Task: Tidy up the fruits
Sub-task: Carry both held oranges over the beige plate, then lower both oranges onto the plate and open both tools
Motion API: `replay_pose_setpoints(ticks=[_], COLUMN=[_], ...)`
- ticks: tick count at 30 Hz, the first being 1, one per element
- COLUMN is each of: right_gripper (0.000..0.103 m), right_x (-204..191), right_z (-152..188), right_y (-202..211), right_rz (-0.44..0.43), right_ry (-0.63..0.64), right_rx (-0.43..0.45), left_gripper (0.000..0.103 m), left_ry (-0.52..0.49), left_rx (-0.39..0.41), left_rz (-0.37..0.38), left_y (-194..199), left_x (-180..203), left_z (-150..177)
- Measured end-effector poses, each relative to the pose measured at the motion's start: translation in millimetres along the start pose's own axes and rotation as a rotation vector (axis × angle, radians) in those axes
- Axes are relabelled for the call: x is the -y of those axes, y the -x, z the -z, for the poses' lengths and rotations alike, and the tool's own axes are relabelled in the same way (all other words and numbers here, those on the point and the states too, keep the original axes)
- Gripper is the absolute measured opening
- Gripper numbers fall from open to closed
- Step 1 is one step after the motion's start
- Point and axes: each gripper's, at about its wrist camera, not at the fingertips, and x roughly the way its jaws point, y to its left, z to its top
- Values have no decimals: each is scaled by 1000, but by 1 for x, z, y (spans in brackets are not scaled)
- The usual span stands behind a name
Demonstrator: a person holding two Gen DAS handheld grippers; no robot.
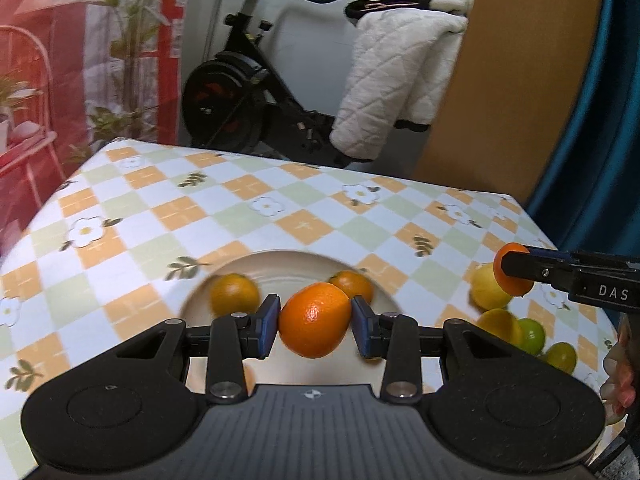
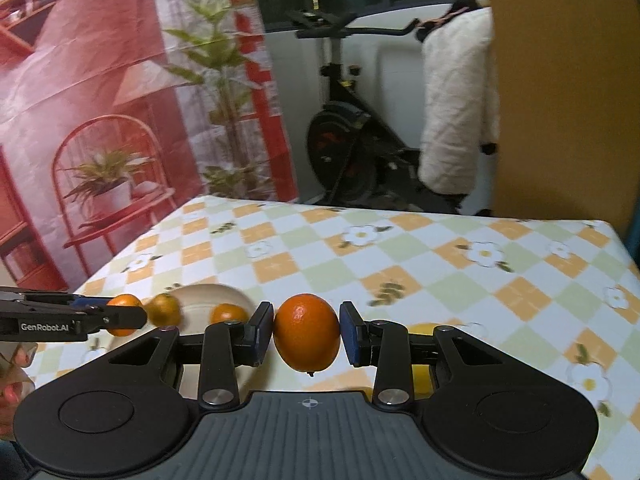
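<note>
An orange sits pinched in the left tongs above a white plate holding two more. The right tongs clamp another orange over the checkered worktop, near the lemons.

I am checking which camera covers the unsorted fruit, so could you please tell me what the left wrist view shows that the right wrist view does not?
Only the left wrist view shows the green limes beside the lemons at the right.

Only the right wrist view shows the right gripper head-on, shut on its orange, with one lemon mostly hidden behind a finger.

Both show the plate holding two oranges, the left gripper shut on its own orange, and the checked tablecloth.
</note>
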Motion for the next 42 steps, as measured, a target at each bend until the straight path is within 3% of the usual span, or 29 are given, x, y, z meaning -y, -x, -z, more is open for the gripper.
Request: replay_pose_setpoints(ticks=[9, 17, 27, 34, 42], right_gripper=[33, 33, 33, 33, 33], right_x=[-56, -85, -86, -82, -82], right_z=[8, 13, 24, 41, 47], right_y=[-42, -74, -79, -72, -71], right_rz=[-77, -104, -103, -93, -93], right_ry=[64, 118, 119, 106, 126], right_rx=[-84, -153, -183, -201, -198], left_gripper=[41, 41, 41, 41, 41], left_ry=[46, 82, 73, 12, -56], left_rx=[-27, -13, -27, -41, -77], left_rz=[-26, -9, 44, 96, 83], left_y=[5, -3, -16, -15, -21], left_x=[-32, -51, -46, -26, -14], left_z=[13, 6, 9, 20, 35])
